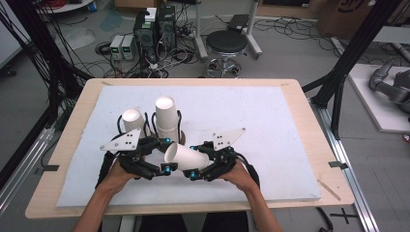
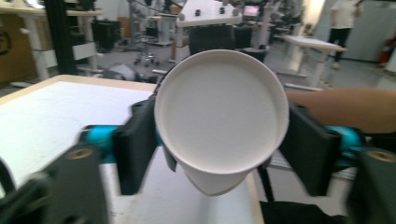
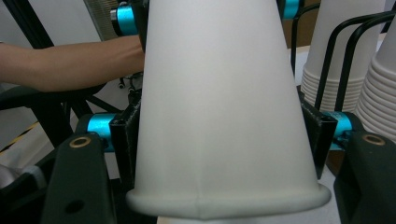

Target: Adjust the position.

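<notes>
Robotics or data-collection lab, not a home. Beyond the hand-held gripper (image 1: 167,157), past the far edge of the worktop (image 1: 63,159), computer towers (image 1: 154,29) and small power boxes (image 1: 122,46) sit on a bare concrete floor (image 1: 290,53) amid loose cables (image 1: 169,60). A round black stool (image 1: 226,43) stands near them. Black aluminium frame struts (image 1: 353,48) flank the worktop (rig for cameras, probably). Off to the right of the hand-held gripper lies a grey robot arm (image 1: 389,84). More benches (image 2: 308,46) show behind.

Black grippers (image 1: 167,162) — cyan knobs, grey plates
</notes>
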`<state>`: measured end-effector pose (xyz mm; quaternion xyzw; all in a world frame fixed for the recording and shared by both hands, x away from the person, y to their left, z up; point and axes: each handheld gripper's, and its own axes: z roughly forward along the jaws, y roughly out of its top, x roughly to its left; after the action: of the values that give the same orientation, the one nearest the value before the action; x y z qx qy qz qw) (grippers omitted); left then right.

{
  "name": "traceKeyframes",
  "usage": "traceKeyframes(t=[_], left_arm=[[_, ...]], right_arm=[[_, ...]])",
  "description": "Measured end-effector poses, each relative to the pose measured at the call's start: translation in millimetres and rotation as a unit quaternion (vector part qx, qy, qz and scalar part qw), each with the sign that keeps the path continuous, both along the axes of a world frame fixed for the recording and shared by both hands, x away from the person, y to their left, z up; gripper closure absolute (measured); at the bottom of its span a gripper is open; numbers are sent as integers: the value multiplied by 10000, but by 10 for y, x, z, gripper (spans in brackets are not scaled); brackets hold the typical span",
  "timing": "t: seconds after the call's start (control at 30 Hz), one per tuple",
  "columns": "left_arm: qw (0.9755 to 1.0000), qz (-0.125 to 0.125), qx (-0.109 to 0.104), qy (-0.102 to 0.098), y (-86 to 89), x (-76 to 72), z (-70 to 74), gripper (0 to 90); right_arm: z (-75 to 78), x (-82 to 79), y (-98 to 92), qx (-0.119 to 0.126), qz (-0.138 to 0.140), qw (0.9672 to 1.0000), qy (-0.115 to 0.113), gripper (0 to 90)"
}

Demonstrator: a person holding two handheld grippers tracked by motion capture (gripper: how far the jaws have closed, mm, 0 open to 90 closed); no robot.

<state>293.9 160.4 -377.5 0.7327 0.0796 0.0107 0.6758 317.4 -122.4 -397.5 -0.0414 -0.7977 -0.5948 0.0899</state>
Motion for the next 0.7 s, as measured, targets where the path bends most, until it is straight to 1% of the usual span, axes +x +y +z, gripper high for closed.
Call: traceKeyframes(t=[0.03,0.07,0.1,0.13,0.17,0.2,0.27,0.3,0.33,0.37,0.43,0.5,0.53,0.57,0.6,0.63,0.67,0.7], left_arm=[[10000,-14,27,38,1,8,-2,201],[10000,-26,57,48,3,15,-4,102],[9999,-92,57,47,8,18,-9,102],[9999,-74,63,100,16,25,-10,47],[9999,-26,81,137,22,28,-8,21],[9997,7,117,196,34,34,-1,17],[9986,-127,112,506,67,52,10,17],[9980,-99,231,575,84,52,22,17],[9979,-36,326,567,90,44,29,17],[9975,14,488,515,101,38,39,20],[9966,134,659,471,115,28,51,22],[9957,149,777,484,124,26,64,22],[9950,111,851,506,128,26,72,22],[9941,113,947,526,132,22,84,22],[9930,122,1050,535,133,14,98,22],[9913,92,1209,516,136,9,114,22],[9890,89,1393,500,138,2,134,22],[9863,112,1585,450,144,2,159,22]], right_arm=[[-2,4,-1,3,0,10000,-12,331],[-1,3,-6,-30,-24,10000,-12,331],[-1,3,-6,-30,-24,10000,-12,331],[0,4,-11,-27,-29,10000,11,330],[1,9,-18,-20,-23,10000,26,331],[4,8,-24,-29,-41,10000,32,330],[11,13,-38,-30,-59,10000,25,330],[18,12,-46,-49,-75,10000,22,330],[28,13,-56,-68,-93,9999,11,330],[34,16,-63,-74,-93,9999,-1,330],[54,15,-78,-93,-116,9999,-21,329],[77,21,-94,-151,-107,9998,-36,329],[95,19,-102,-185,-130,9997,-34,329],[111,22,-108,-202,-120,9997,-53,329],[159,20,-123,-309,-105,9995,-50,329],[159,20,-123,-309,-105,9995,-50,329],[184,23,-123,-372,-112,9992,-94,329],[210,25,-123,-446,-113,9989,-91,330]])
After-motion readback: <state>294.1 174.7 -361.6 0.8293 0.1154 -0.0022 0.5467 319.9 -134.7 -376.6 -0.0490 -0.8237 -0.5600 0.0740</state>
